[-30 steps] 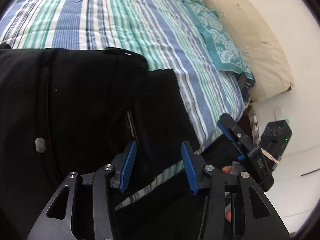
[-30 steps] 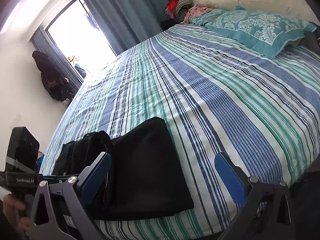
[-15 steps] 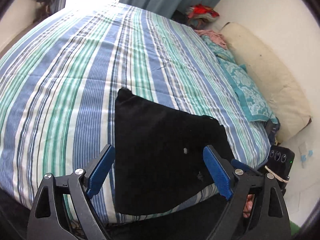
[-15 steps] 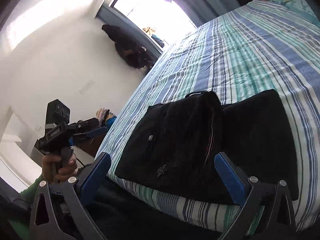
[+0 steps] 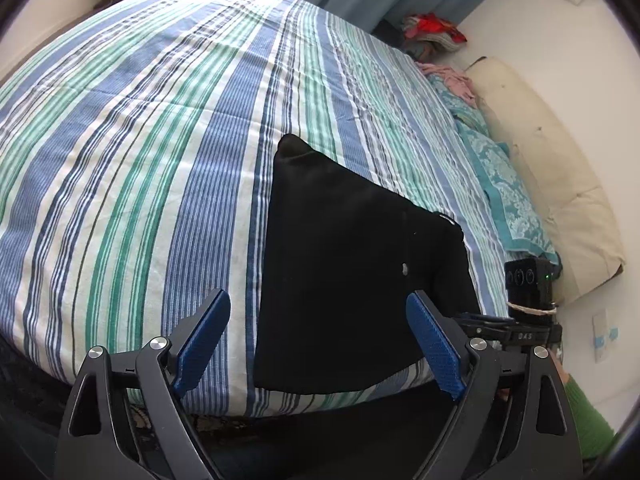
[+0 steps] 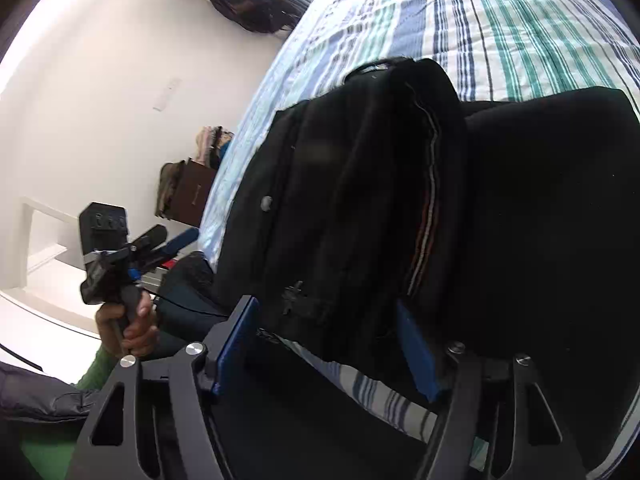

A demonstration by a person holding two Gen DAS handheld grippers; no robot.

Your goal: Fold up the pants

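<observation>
The black pants [image 5: 352, 272] lie folded into a thick rectangle near the front edge of the striped bed [image 5: 132, 152]. My left gripper [image 5: 316, 344] is open and empty, held back above the bed's edge in front of the pants. In the right wrist view the pants [image 6: 380, 200] fill the frame, waistband and button side up. My right gripper [image 6: 328, 344] has its jaws partly closed around the near edge of the folded pants; whether the blue pads [image 6: 236, 340] press the cloth is unclear. The left gripper [image 6: 116, 256] shows at left, in the person's hand.
A teal patterned pillow [image 5: 500, 184] and a cream cushion [image 5: 560, 184] lie along the right wall. Clothes [image 5: 432, 36] are heaped at the far corner by the curtain. A brown bedside stand [image 6: 188, 192] stands at the bed's left side.
My left gripper has pulled back from the pants and opened wide. My right gripper has swung in low to the pants' near edge and its jaws have narrowed around it.
</observation>
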